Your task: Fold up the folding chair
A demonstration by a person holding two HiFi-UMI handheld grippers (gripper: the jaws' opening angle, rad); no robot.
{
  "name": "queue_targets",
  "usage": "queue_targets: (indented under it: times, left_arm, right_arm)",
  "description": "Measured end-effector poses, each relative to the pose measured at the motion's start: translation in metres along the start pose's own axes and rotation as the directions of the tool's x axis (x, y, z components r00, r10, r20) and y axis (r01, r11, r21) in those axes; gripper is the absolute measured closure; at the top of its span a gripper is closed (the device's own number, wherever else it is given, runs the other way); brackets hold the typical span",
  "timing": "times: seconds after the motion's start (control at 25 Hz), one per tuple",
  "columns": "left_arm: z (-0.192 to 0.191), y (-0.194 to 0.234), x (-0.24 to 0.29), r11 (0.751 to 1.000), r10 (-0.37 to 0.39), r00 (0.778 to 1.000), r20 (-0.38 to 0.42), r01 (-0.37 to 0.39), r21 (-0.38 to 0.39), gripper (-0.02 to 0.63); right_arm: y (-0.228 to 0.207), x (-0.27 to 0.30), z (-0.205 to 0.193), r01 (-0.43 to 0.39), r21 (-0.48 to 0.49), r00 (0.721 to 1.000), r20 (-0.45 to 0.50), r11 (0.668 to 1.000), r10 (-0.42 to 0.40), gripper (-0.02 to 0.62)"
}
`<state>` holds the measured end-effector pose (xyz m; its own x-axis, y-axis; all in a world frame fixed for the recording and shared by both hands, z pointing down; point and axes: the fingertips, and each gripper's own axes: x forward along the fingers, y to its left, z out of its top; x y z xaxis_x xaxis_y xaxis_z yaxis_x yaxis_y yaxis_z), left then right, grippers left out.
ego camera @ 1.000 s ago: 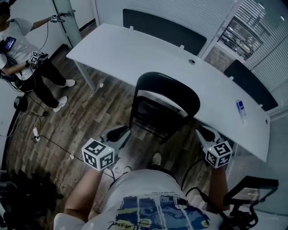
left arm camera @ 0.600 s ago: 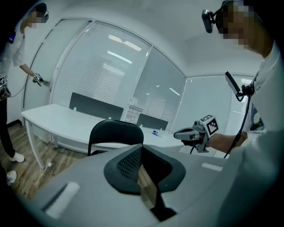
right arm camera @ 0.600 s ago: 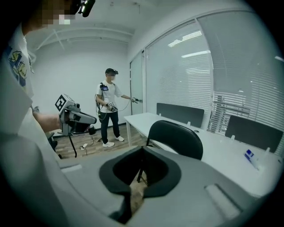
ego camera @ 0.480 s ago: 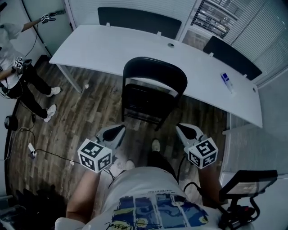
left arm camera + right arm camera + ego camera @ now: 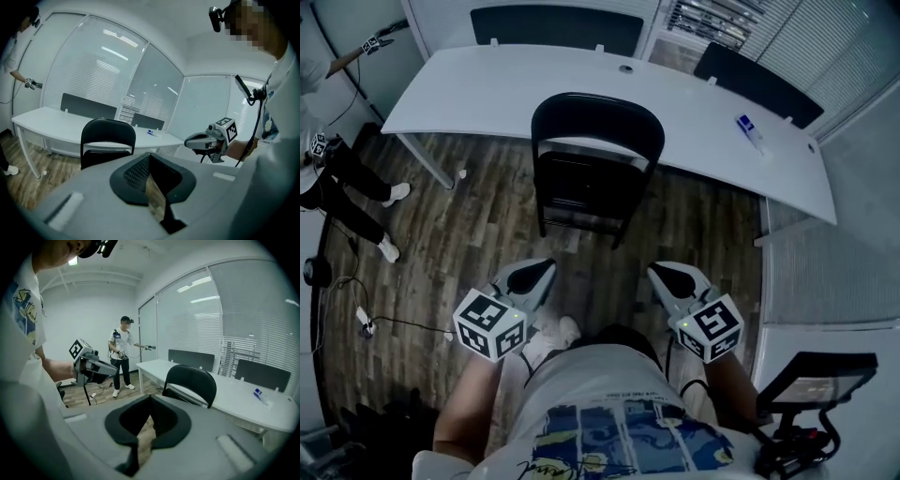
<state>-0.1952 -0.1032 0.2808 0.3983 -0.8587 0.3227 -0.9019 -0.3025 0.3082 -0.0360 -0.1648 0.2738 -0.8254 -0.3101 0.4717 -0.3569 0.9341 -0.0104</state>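
The wooden floor (image 5: pixel 478 234) fills most of the head view; across its far side runs a long white table (image 5: pixel 487 94), its edge curving toward the right; the black folding chair (image 5: pixel 595 127) stands on the floor just in front of that table, unfolded, seat down, its rounded back on the table side and its seat toward the wearer of the camera; at the left edge another person (image 5: pixel 342 183) stands on the floor, well apart from the chair; the left gripper (image 5: pixel 546 269) is held low on the near side, pointing toward the chair but well short of it, its jaws pressed together with nothing between them; the right gripper (image 5: pixel 656 272) is beside it on the other side, also aimed at the chair and apart from it, jaws likewise closed on nothing; a small blue and white thing (image 5: pixel 750 131) lies on the table's right part.
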Motion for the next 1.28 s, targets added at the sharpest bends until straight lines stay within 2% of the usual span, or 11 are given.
queue_targets:
  times: [0.4, 0.76, 1.0, 1.28]
  left_arm:
    - [-0.007, -0.079, -0.024, 0.999, -0.032, 0.999, 0.002, 0.032, 0.038, 0.603]
    - [-0.039, -0.152, -0.051, 0.998, -0.013, 0.999, -0.038, 0.016, 0.068, 0.603]
    - [-0.062, -0.171, -0.078, 0.997, -0.007, 0.997, -0.072, 0.013, 0.080, 0.603]
    - [-0.061, -0.177, -0.095, 0.992, -0.063, 0.996, -0.068, 0.070, 0.103, 0.603]
  right_arm:
    - [0.033, -0.078, -0.026, 0.007, -0.008, 1.000, 0.027, 1.000, -0.007, 0.592]
    - [0.067, -0.152, -0.070, 0.028, 0.062, 0.999, 0.043, 0.998, -0.030, 0.592]
    - [0.096, -0.166, -0.081, 0.026, 0.075, 0.997, 0.071, 0.997, -0.031, 0.592]
    - [0.119, -0.179, -0.075, 0.094, 0.079, 0.992, 0.076, 0.992, -0.100, 0.593]
